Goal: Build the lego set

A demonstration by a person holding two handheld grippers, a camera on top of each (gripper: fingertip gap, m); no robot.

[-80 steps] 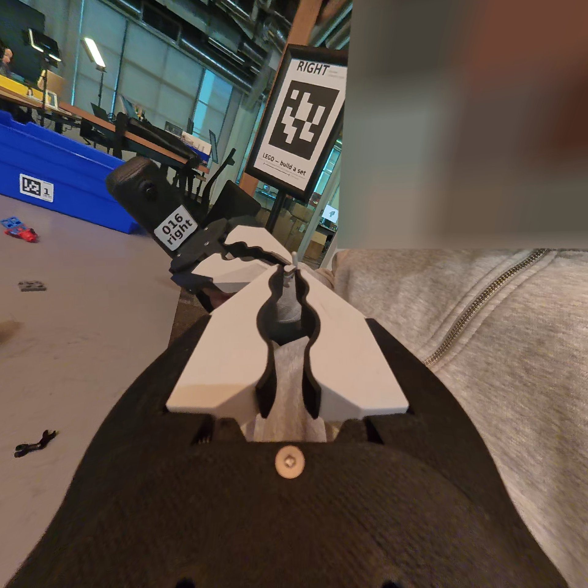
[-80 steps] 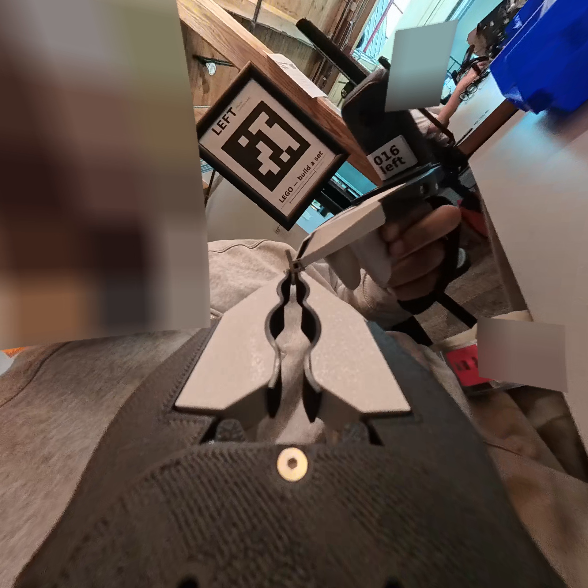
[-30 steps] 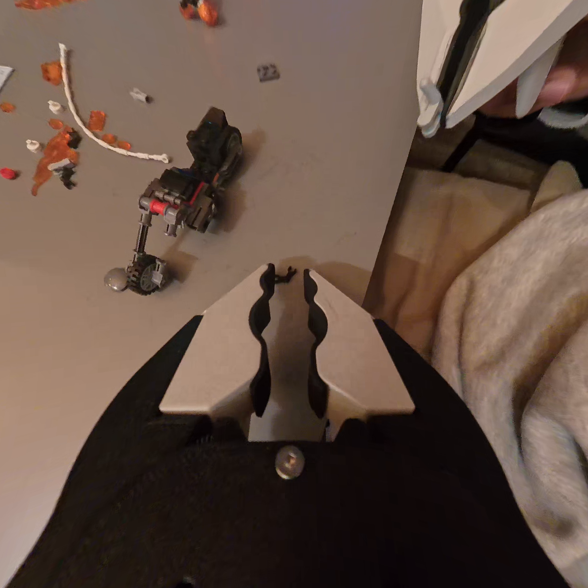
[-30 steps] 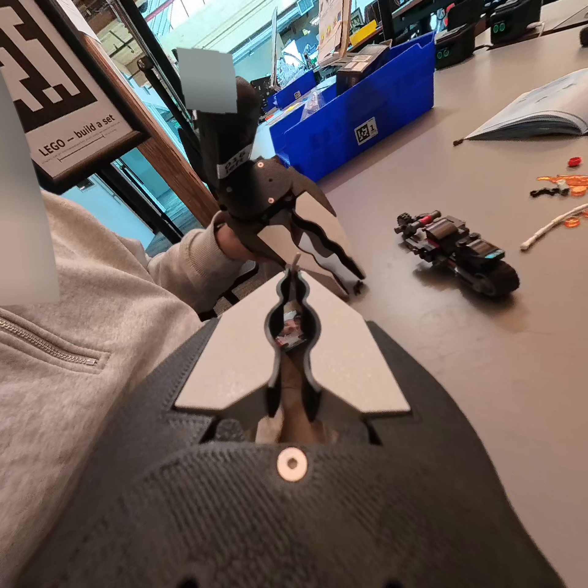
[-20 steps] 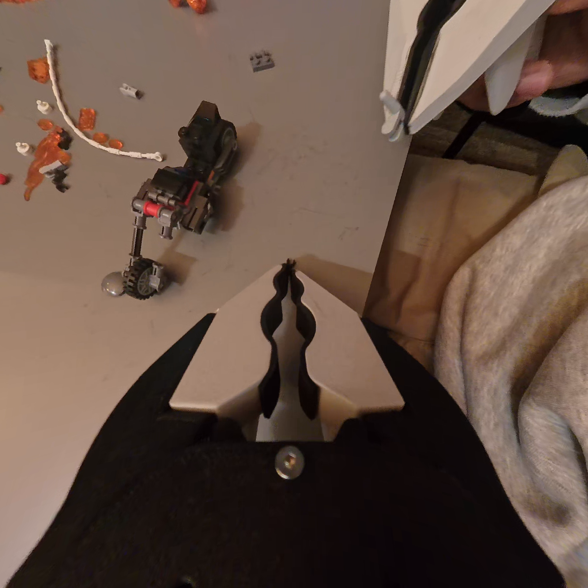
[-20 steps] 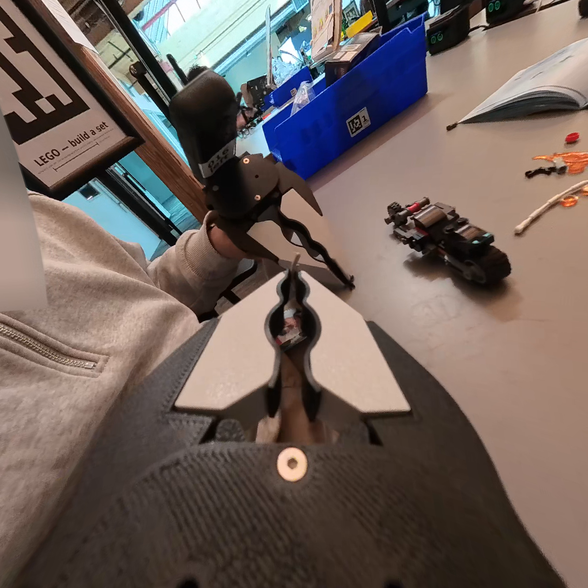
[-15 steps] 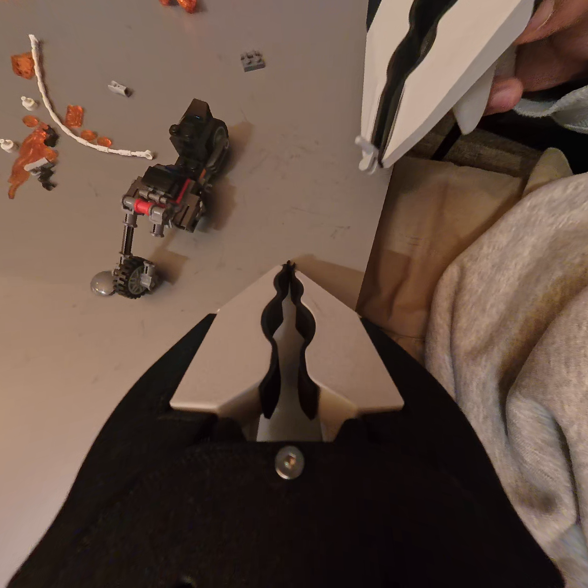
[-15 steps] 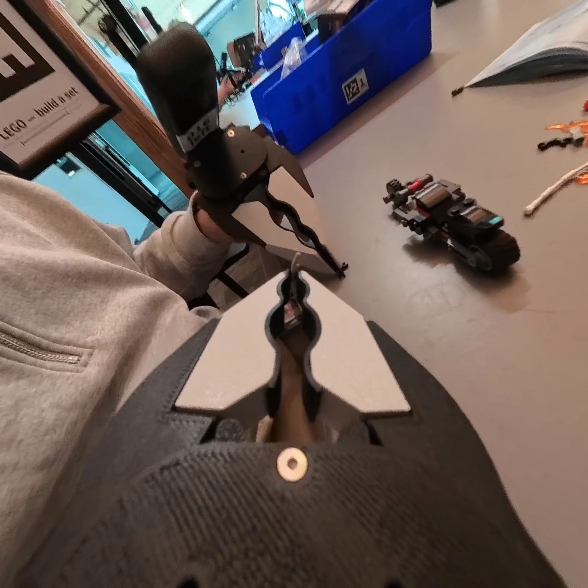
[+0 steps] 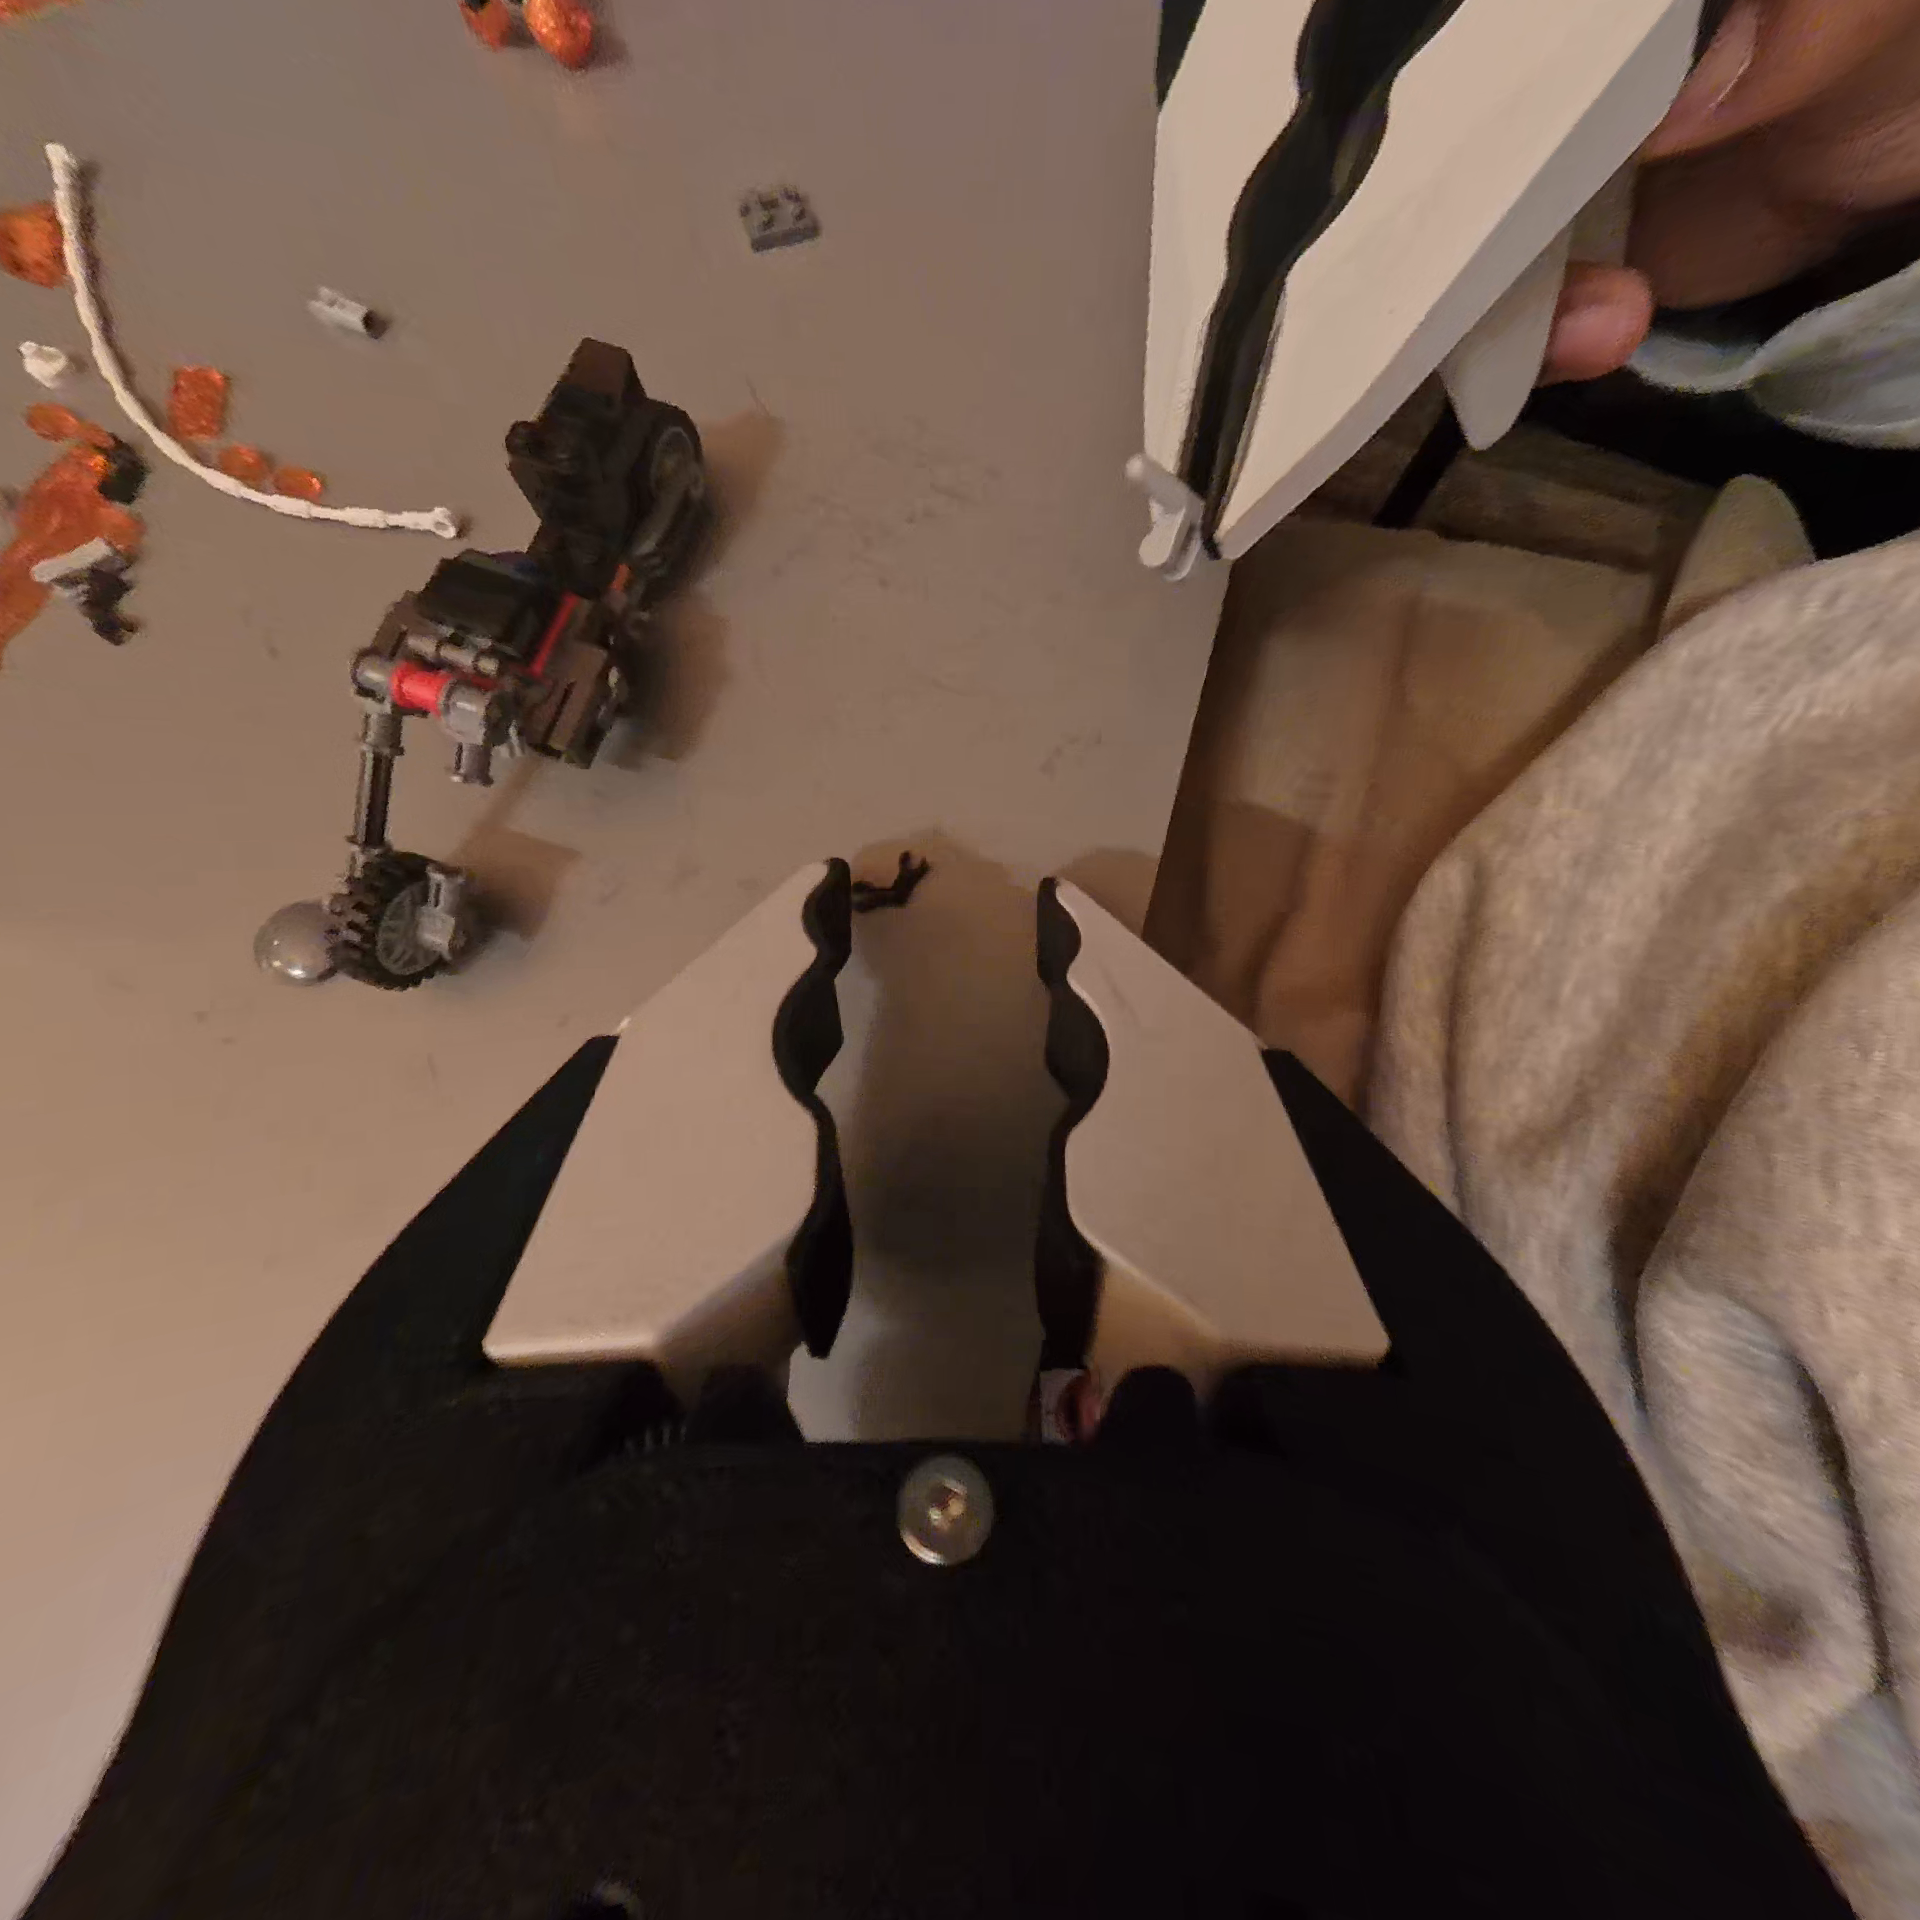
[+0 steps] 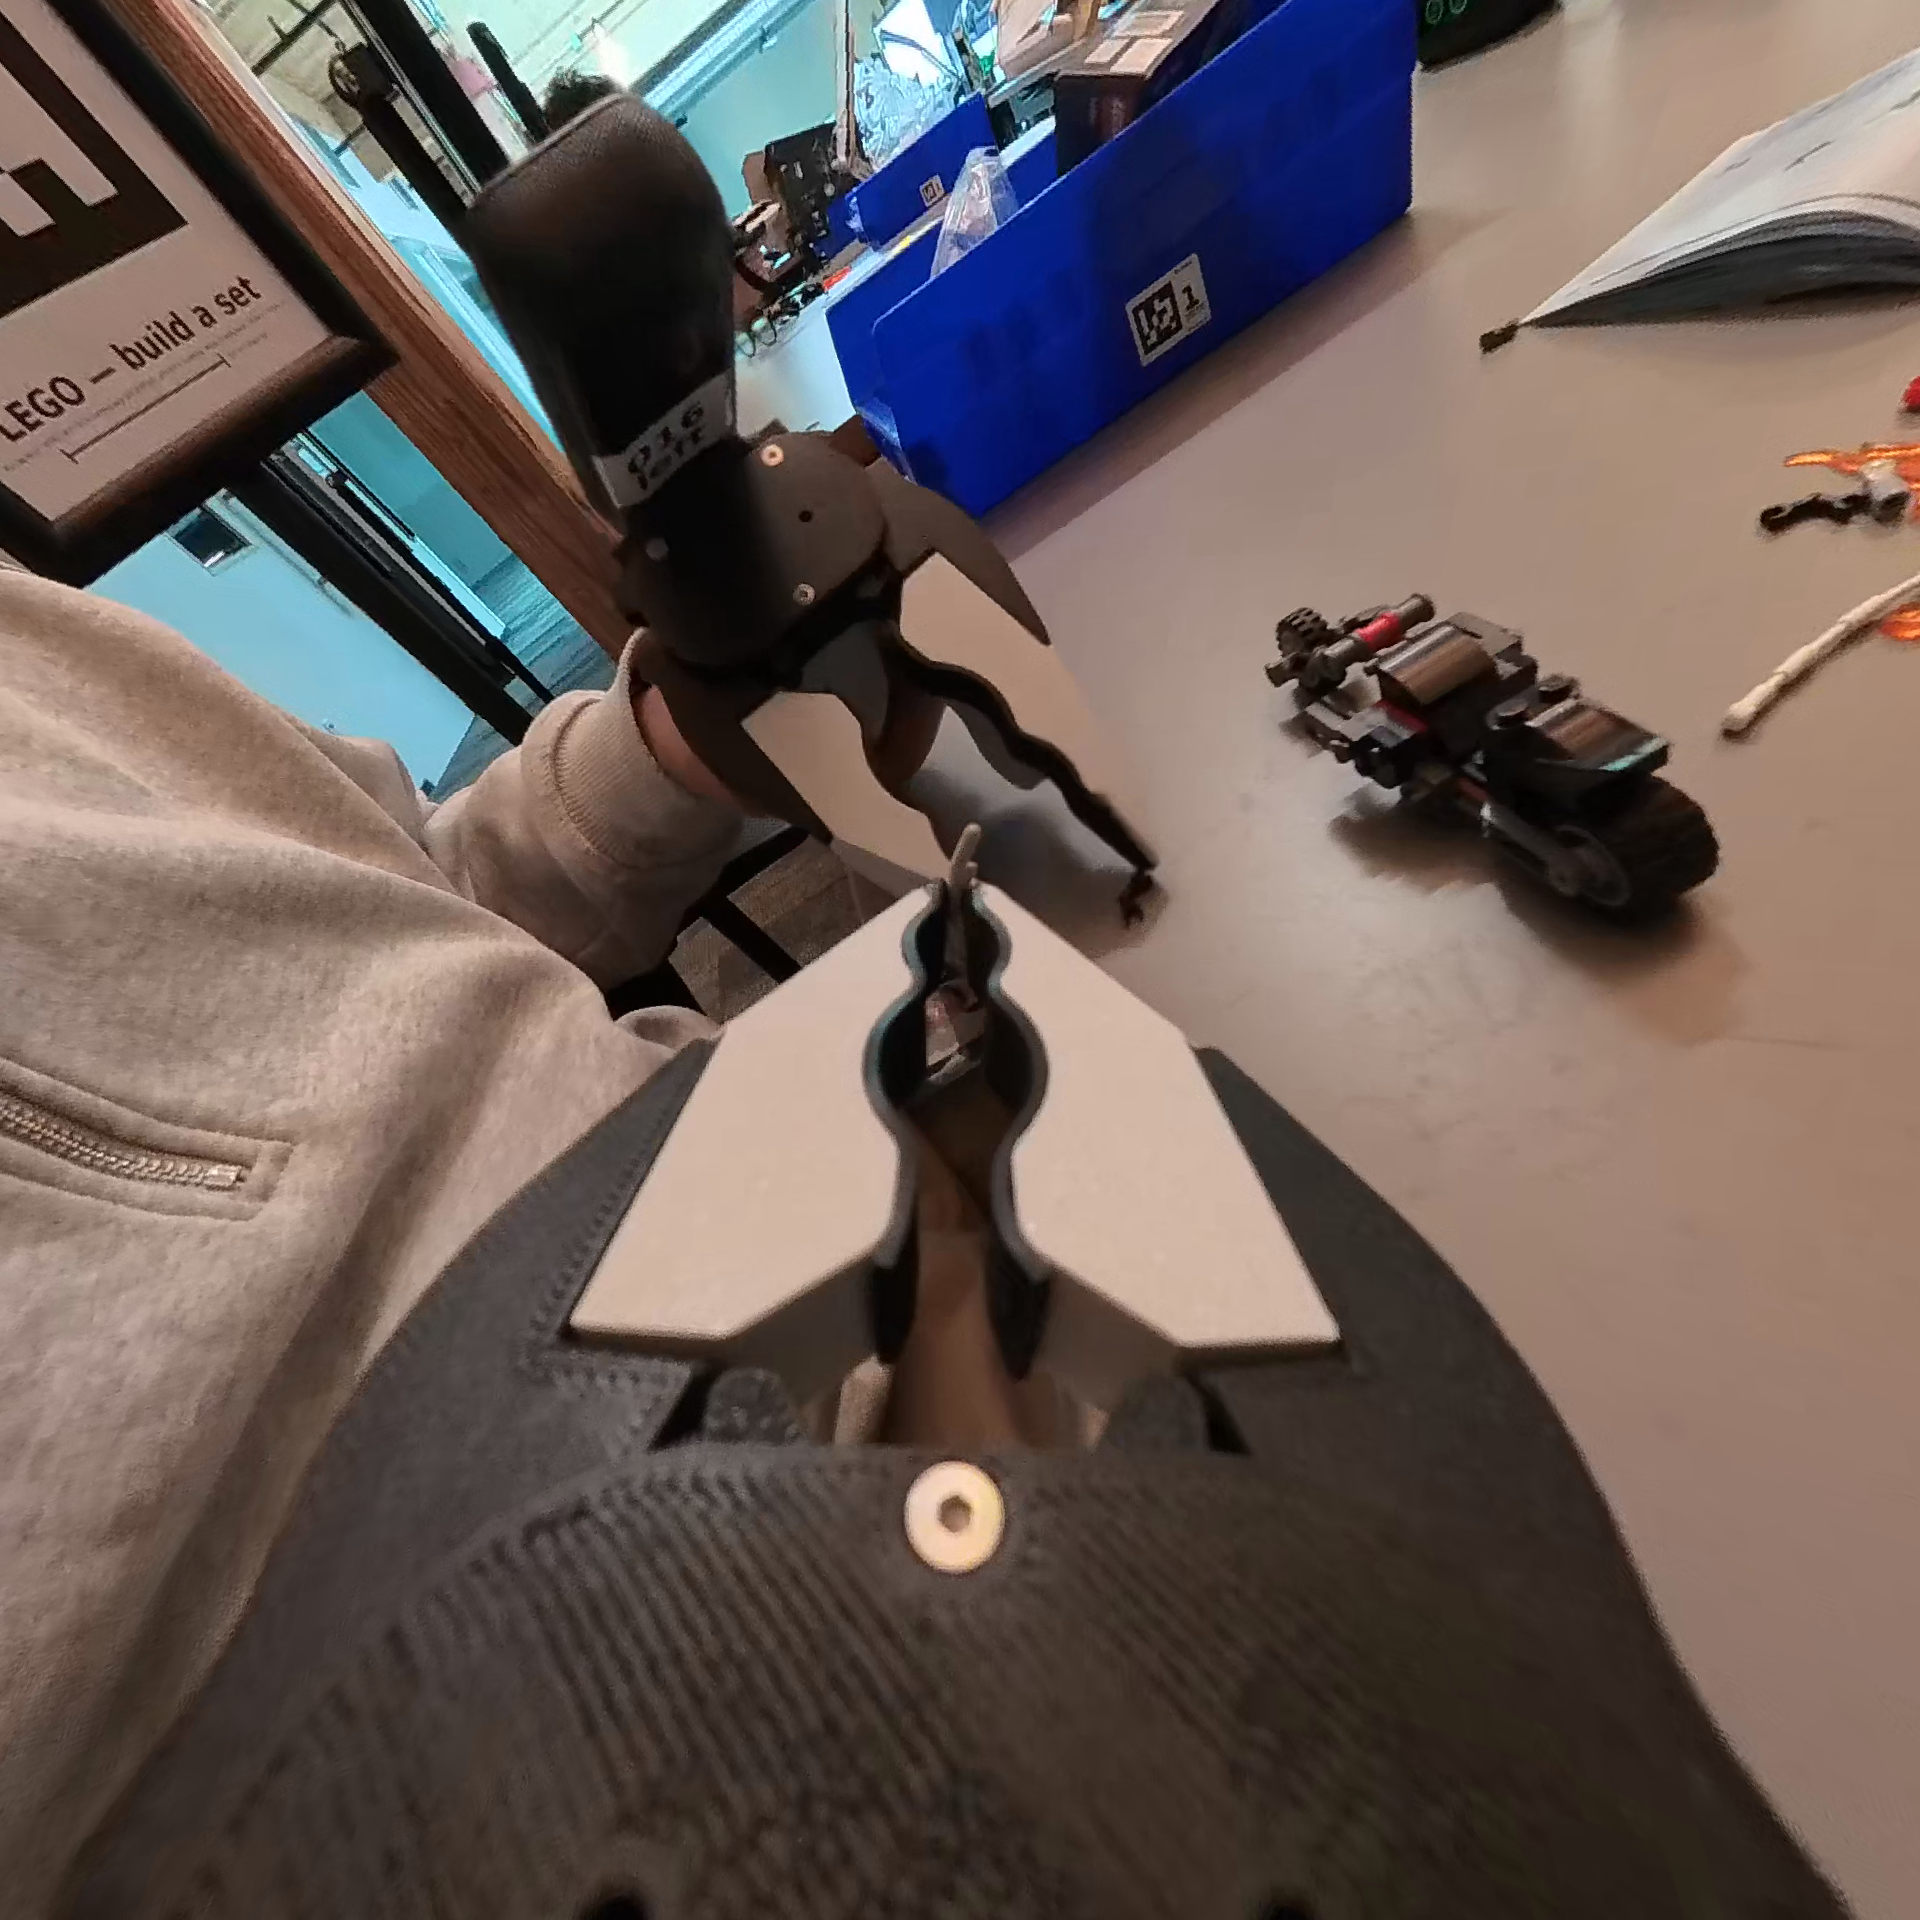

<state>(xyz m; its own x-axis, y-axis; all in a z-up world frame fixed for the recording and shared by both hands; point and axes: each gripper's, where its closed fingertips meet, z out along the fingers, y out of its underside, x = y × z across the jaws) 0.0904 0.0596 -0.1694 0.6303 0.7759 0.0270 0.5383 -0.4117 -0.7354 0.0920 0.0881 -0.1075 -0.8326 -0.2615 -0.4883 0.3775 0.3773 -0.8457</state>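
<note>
Left gripper (image 9: pixel 935 894) now stands with its jaws wide apart over the near edge of the tabletop (image 9: pixel 935 364), and the tiny black piece (image 9: pixel 883 885) lies loose on the surface between the fingertips, just beside the left one. Half a second ago those jaws were pinched together with that black piece at their tip, so the grip has let go: either the piece was set down on purpose or the pinch failed, and I cannot tell which. By my reading the piece must be taken up again, likely at a better angle, before it can go anywhere on the model. Right gripper (image 10: pixel 961 899) is closed on a small grey pin (image 10: pixel 966 847) that sticks out past its tips; in the left wrist view it hangs above the tabletop edge (image 9: pixel 1205 520) and has come lower and nearer than a moment ago. The motorbike (image 9: pixel 530 634), the task's main build, lies on its side well to the left of both grippers, with one small wheel (image 9: pixel 400 925) out on a rod, and seems unmoved apart from the camera's shift. Orange bits (image 9: pixel 62 509) and a white cord (image 9: pixel 187 447) lie beyond it. Compared with the earliest frame, both grippers have dropped from chest height, where they met tip to tip, down to the tabletop.
</note>
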